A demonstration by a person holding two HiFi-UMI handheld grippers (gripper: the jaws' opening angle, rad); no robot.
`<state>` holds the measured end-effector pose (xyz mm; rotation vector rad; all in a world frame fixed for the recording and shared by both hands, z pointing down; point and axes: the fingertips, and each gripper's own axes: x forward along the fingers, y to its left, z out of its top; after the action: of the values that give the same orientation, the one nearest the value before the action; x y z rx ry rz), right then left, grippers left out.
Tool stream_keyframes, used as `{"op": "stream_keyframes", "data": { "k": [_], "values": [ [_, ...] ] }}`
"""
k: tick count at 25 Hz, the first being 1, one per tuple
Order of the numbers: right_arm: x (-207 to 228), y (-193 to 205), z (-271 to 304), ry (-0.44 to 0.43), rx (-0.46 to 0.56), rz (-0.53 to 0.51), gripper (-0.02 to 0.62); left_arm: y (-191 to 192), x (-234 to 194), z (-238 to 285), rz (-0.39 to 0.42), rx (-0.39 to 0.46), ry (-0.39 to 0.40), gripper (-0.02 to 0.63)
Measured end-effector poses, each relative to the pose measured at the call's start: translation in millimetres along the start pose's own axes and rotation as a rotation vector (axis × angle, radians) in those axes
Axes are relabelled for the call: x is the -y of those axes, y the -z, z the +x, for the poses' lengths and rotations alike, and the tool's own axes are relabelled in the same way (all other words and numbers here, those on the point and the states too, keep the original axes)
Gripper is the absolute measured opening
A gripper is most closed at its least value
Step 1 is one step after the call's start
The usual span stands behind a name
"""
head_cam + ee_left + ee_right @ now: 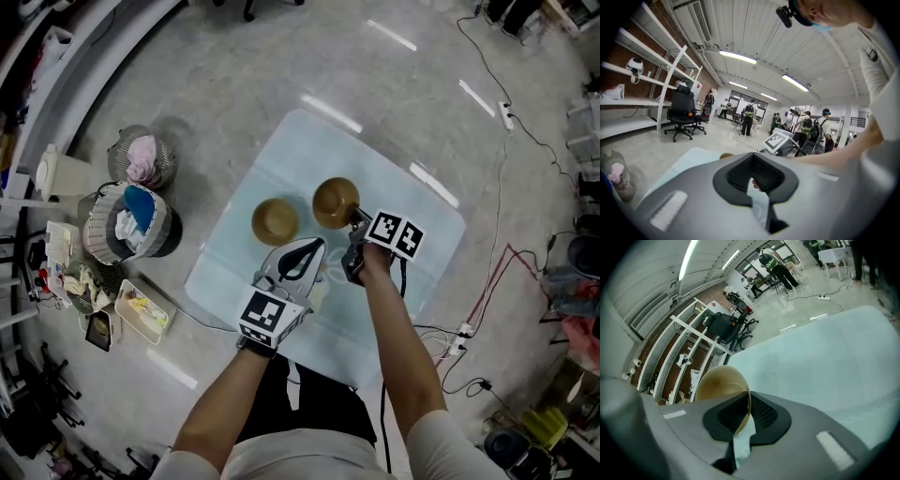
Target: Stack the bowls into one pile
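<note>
Two golden-brown bowls are on the pale table [412,202]. One bowl [275,220] stands upright at the table's middle left. The other bowl [335,202] is just to its right, tilted, with my right gripper [356,217] shut on its near rim. In the right gripper view this bowl [719,385] has its thin rim pinched between the black pads of the right gripper [749,404]. My left gripper [300,258] hovers just in front of the standing bowl, open with nothing between its jaws. In the left gripper view, only a brown sliver of bowl [725,155] shows above the left gripper [754,173].
On the floor left of the table stand a lined basket [128,220], a smaller basket [141,159] and a white tub [142,314]. Cables [497,234] trail along the right. The left gripper view shows an office chair [682,115] and several people far off.
</note>
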<state>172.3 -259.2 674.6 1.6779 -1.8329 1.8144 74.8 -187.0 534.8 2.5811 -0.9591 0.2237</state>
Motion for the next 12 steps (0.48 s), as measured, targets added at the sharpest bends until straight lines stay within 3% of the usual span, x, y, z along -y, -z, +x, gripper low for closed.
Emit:
{"op": "stream_keyframes", "data": {
  "k": [12],
  "values": [
    [-45.7, 43.5, -25.3, 0.009, -0.058, -0.102, 0.023, -1.6, 5.1, -54.7, -0.014, 0.032, -0.020, 0.006]
  ]
}}
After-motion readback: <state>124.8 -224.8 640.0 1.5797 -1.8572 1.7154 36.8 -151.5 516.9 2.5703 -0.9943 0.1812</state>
